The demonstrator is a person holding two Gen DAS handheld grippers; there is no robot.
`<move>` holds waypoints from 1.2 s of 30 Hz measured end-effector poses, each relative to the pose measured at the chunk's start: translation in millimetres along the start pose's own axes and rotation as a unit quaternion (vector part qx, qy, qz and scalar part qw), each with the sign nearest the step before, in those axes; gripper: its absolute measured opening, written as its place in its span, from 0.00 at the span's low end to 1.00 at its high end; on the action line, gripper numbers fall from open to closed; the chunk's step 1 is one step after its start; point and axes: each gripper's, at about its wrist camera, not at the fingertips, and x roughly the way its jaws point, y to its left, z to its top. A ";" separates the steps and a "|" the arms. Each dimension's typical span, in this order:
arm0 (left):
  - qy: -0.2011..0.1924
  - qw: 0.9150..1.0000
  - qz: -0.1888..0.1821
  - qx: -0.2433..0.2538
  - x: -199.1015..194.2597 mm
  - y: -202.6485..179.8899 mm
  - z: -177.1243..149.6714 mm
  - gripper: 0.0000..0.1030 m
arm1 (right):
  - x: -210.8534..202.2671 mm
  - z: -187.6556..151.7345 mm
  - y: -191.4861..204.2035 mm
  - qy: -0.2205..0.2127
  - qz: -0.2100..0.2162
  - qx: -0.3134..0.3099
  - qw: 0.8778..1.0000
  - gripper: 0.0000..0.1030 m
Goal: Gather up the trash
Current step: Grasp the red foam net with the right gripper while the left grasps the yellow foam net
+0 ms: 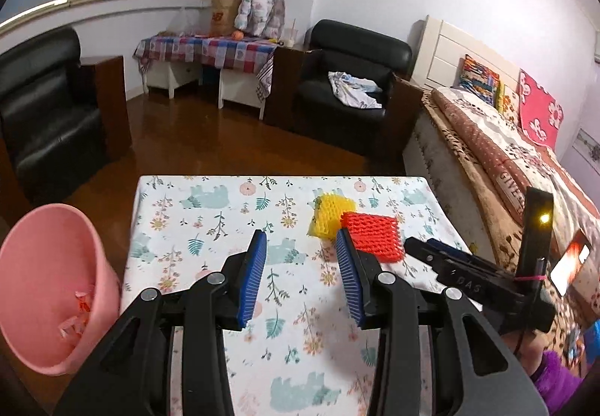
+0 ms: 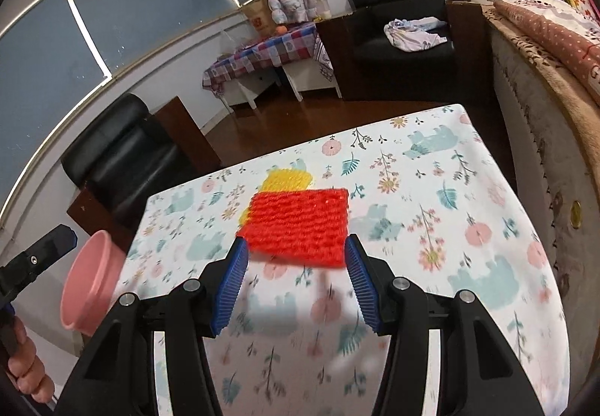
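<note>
A red foam net (image 2: pixel 300 221) lies flat on the flowered tablecloth (image 2: pixel 450 228), overlapping a yellow foam net (image 2: pixel 288 179) behind it. My right gripper (image 2: pixel 296 247) is open, its blue pads (image 2: pixel 232 284) either side of the red net's near edge and not pressing on it. In the left wrist view the red net (image 1: pixel 375 236) and yellow net (image 1: pixel 330 213) sit just right of my left gripper (image 1: pixel 301 239), which is open with only tablecloth between its fingers. The right gripper (image 1: pixel 418 245) comes in from the right, next to the red net.
A pink bin (image 1: pixel 48 284) with scraps inside is off the table's left edge, also seen as the pink bin (image 2: pixel 93 281). Black armchairs (image 1: pixel 348 86), a bed (image 1: pixel 506 153) on the right and a checked side table (image 1: pixel 210 48) stand beyond on a wood floor.
</note>
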 end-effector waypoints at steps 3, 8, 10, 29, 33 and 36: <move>0.005 1.000 0.002 -0.018 16.3 0.6 5.2 0.38 | 23.3 5.5 -1.8 0.006 -0.030 -0.010 0.999 0.59; 0.011 1.000 0.015 -0.010 42.2 -3.2 8.4 0.38 | 48.4 6.9 -8.2 0.024 -0.032 -0.008 0.999 0.59; 0.016 1.000 0.020 -0.006 55.4 -4.7 9.7 0.38 | 54.6 6.2 -7.6 0.034 -0.024 -0.010 0.999 0.59; 0.063 0.998 0.010 0.020 144.4 -28.5 3.5 0.38 | -24.5 -10.6 -50.6 -0.033 0.001 0.093 0.995 0.05; 0.077 0.997 0.012 0.023 166.3 -39.7 -1.9 0.38 | -30.2 -21.3 -61.9 -0.030 -0.017 0.114 0.993 0.05; 0.087 0.996 0.023 0.026 177.8 -43.5 -8.1 0.38 | -27.4 -28.3 -68.7 -0.026 -0.026 0.119 0.992 0.05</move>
